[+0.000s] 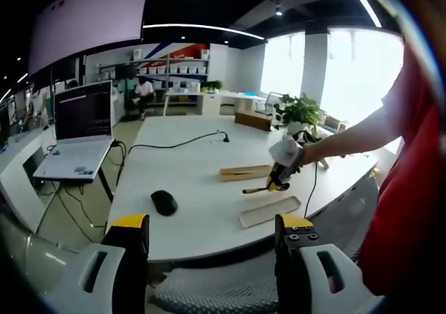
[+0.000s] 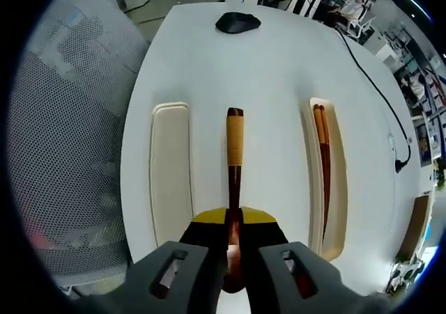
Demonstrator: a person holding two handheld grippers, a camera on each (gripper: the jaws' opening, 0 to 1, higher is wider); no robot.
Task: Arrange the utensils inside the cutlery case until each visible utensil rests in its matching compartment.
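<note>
My right gripper (image 2: 234, 225) is shut on a dark wooden utensil (image 2: 235, 154) with a tan-wrapped handle, which points away from me above the white table (image 2: 272, 63). To its left lies an empty cream case half (image 2: 171, 182). To its right the other case half (image 2: 340, 189) holds dark chopsticks (image 2: 323, 154). In the left gripper view a hand holds the right gripper (image 1: 281, 177) with the utensil (image 1: 255, 189) between the near case half (image 1: 270, 212) and the far one (image 1: 245, 173). My left gripper (image 1: 212, 229) is open over the table's near edge, nothing between its jaws.
A black mouse (image 1: 164, 202) (image 2: 237, 22) lies on the table beyond the case halves, and a black cable (image 1: 174, 145) (image 2: 376, 84) runs across it. A mesh office chair (image 2: 77, 140) stands at the table's edge. A laptop (image 1: 78, 136) sits on a side stand, a potted plant (image 1: 298, 112) at the far end.
</note>
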